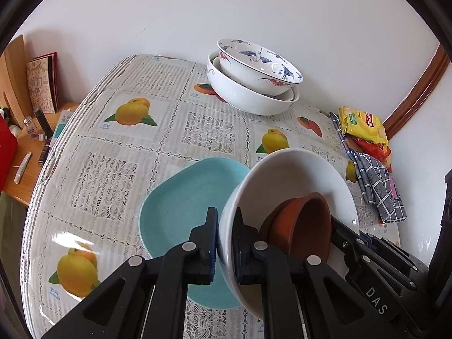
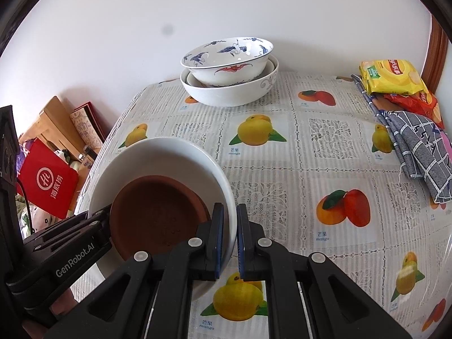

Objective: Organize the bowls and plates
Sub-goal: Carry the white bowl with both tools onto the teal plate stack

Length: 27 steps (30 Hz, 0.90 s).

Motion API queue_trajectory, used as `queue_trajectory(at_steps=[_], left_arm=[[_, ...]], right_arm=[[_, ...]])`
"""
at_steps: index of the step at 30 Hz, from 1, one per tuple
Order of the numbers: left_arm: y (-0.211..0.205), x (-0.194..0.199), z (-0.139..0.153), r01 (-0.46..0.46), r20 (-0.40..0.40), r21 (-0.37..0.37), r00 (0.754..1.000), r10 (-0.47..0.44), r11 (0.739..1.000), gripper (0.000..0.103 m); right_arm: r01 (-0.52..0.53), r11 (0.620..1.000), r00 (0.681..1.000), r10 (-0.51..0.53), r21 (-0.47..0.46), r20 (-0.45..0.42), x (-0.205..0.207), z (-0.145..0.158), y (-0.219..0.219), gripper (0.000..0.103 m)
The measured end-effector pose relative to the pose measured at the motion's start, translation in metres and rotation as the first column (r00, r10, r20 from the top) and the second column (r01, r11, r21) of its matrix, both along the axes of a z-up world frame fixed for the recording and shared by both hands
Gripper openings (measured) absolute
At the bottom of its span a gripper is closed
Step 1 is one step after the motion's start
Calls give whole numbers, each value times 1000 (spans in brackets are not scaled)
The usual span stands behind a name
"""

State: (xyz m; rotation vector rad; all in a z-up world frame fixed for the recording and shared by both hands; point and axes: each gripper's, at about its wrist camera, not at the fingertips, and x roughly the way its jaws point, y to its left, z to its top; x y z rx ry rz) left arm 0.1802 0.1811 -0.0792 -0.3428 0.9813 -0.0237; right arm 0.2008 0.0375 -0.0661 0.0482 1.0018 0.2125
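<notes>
My left gripper (image 1: 224, 243) is shut on the rim of a white bowl (image 1: 296, 175), lifted and tilted above a turquoise plate (image 1: 180, 209). A brown clay dish (image 1: 305, 223) lies inside the bowl. My right gripper (image 2: 229, 236) is shut on the opposite rim of the same white bowl (image 2: 158, 158), with the brown dish (image 2: 155, 214) inside. Each gripper shows in the other's view: the right gripper (image 1: 367, 254) and the left gripper (image 2: 73, 240). Nested patterned bowls (image 1: 254, 76) stand at the table's far edge; they also show in the right wrist view (image 2: 228, 67).
The table (image 2: 310, 152) has a fruit-print lace cloth. Yellow and red snack packs (image 2: 389, 76) and a grey checked cloth (image 2: 415, 147) lie at its right edge. A wooden side table (image 1: 25, 152) with small items, and a red bag (image 2: 48, 183), are beyond its left edge.
</notes>
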Motion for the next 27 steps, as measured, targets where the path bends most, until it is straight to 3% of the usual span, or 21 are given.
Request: queue_trajectory(at_steps=[27], left_arm=[[37,16,-39,-58,-66,-8,996,57,998,10]], right_arm=[[-50,999,996,50,4,-75,27,-40,34,9]])
